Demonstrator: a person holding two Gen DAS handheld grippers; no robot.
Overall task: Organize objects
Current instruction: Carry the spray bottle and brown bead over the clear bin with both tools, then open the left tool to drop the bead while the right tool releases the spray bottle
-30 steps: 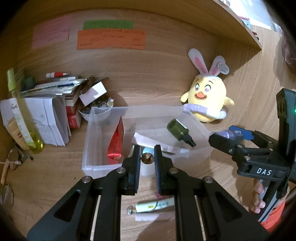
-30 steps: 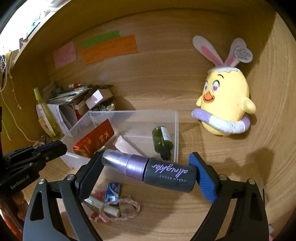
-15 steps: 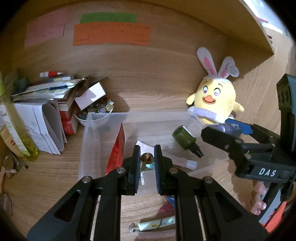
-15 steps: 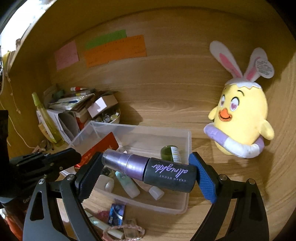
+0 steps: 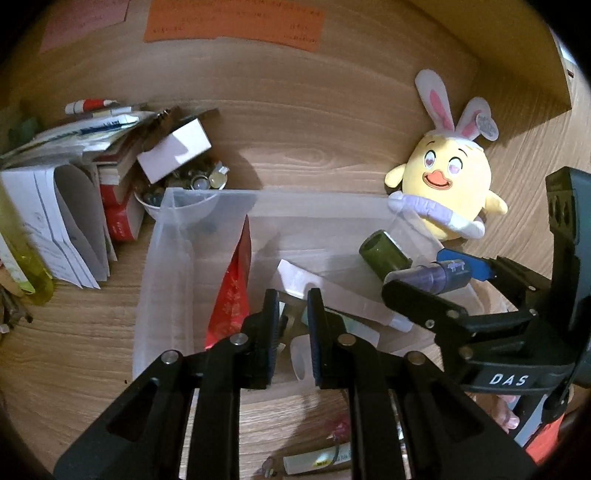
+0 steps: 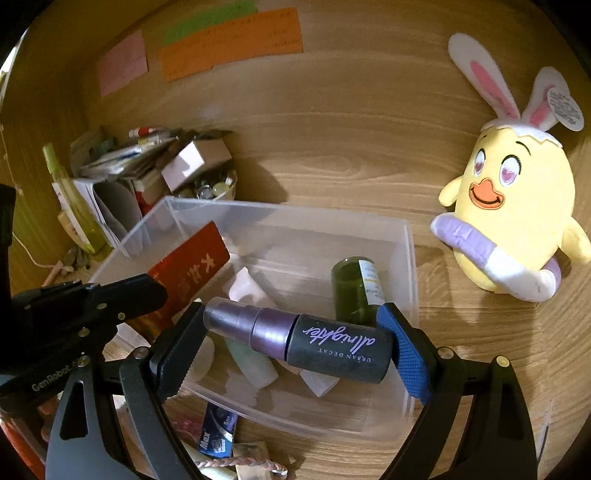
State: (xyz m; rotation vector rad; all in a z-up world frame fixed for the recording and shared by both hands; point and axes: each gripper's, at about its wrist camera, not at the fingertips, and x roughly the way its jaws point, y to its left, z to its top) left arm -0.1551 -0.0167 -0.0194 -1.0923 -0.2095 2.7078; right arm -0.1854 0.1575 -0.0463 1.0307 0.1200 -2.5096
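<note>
The right gripper (image 6: 291,343) is clamped end to end on a purple spray bottle (image 6: 299,338), held crosswise at lower centre of frame, above the clear bin's (image 6: 412,266) near edge. The left gripper (image 5: 291,328) is closed together over the bin; whether it pinches anything is unclear.

Both wrist cameras look steeply down, close, sharing the clear bin (image 5: 177,258).

Wood-grain desk (image 6: 461,369) w/ matching wood back panel (image 6: 351,110). Paper notes stuck on panel: orange (image 6: 232,42), green (image 6: 210,22), pink (image 6: 122,66). Warm, dim light; shelf underside (image 5: 498,48) overhead at right.
</note>
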